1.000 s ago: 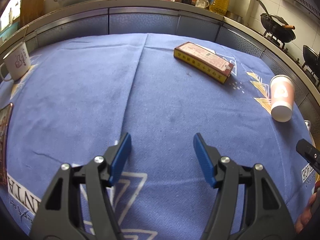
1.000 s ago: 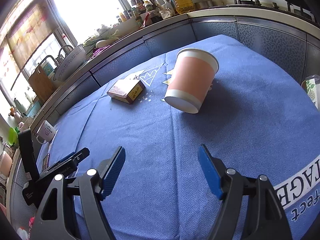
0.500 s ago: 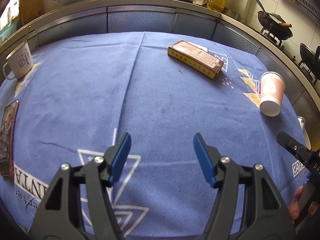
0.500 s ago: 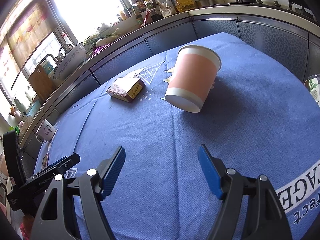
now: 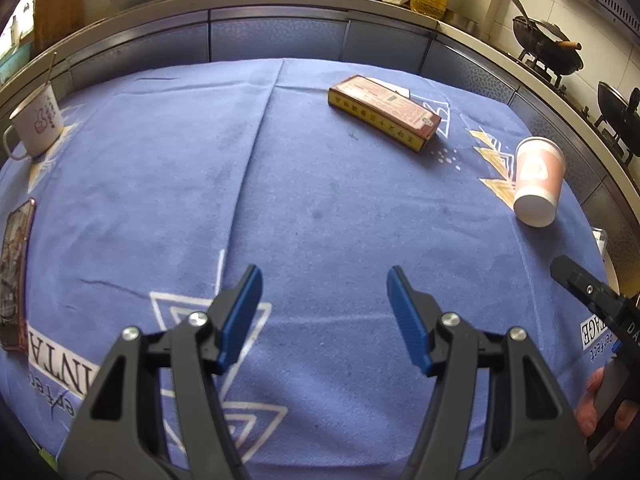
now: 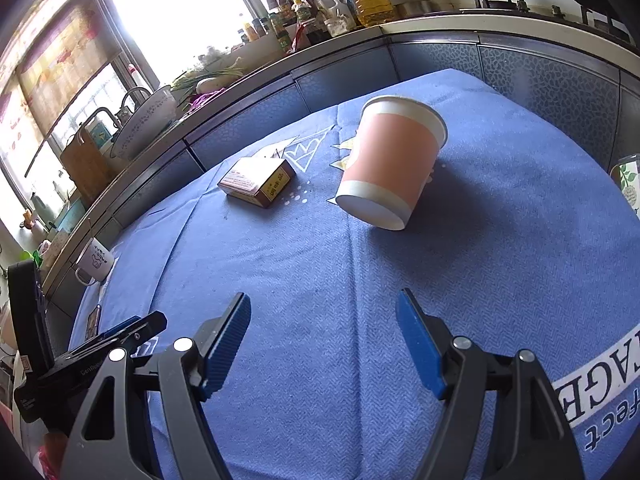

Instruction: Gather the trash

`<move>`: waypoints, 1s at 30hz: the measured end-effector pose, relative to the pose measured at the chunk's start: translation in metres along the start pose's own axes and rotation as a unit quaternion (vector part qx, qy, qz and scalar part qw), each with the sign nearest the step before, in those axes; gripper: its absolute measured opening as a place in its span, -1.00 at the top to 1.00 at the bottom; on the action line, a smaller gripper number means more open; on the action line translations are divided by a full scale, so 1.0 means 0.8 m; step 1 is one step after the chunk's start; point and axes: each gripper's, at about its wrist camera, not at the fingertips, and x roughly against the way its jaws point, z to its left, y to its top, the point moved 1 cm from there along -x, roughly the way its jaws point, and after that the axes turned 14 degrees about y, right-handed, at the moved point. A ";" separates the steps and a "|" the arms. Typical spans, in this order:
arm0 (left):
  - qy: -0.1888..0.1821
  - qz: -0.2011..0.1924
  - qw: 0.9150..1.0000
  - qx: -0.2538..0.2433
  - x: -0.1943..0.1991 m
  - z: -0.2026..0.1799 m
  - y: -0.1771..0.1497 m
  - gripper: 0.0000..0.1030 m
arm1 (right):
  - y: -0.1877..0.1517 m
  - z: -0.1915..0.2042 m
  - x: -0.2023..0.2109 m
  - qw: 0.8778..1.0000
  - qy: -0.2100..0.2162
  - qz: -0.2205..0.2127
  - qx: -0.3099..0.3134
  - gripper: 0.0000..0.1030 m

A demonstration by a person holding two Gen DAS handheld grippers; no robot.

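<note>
A: Nearest first?
B: Right claw (image 6: 324,336) spread wide, nothing between the blue pads, hovering over the blue tablecloth (image 6: 304,264). Left claw (image 5: 322,312) likewise apart and empty.
A: And the trash?
B: Ahead of the right claw, a pink paper cup (image 6: 390,168) tipped on its side, base toward the claw. Farther back and to the left, a flat cardboard box (image 6: 256,182), lying well apart from the cup.
A: Handling?
B: Probably light, thin-walled, easily crushed, prone to rolling. Best pinched gently across the body, or near the stiffer base ring. Box likely stiffer; better gripped across the narrow sides.
</note>
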 end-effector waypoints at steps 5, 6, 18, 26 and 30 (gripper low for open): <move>-0.004 -0.004 1.000 0.010 0.002 0.007 0.002 -0.21 | 0.010 0.025 -0.016 0.999 0.022 0.025 0.039 -0.42; -0.003 -0.005 1.000 0.015 0.003 0.011 0.004 -0.21 | 0.014 0.031 -0.021 0.998 0.030 0.032 0.046 -0.42; 0.016 -0.002 0.998 0.059 0.000 0.067 0.008 -0.21 | 0.131 0.091 -0.149 0.986 0.038 0.070 0.148 -0.44; 0.024 -0.001 0.997 0.071 0.005 0.087 0.002 -0.21 | 0.185 0.065 -0.267 0.984 0.020 0.160 0.071 -0.45; 0.033 0.002 0.996 0.087 0.006 0.108 -0.003 -0.21 | 0.154 0.087 -0.274 0.974 0.023 0.193 0.119 -0.27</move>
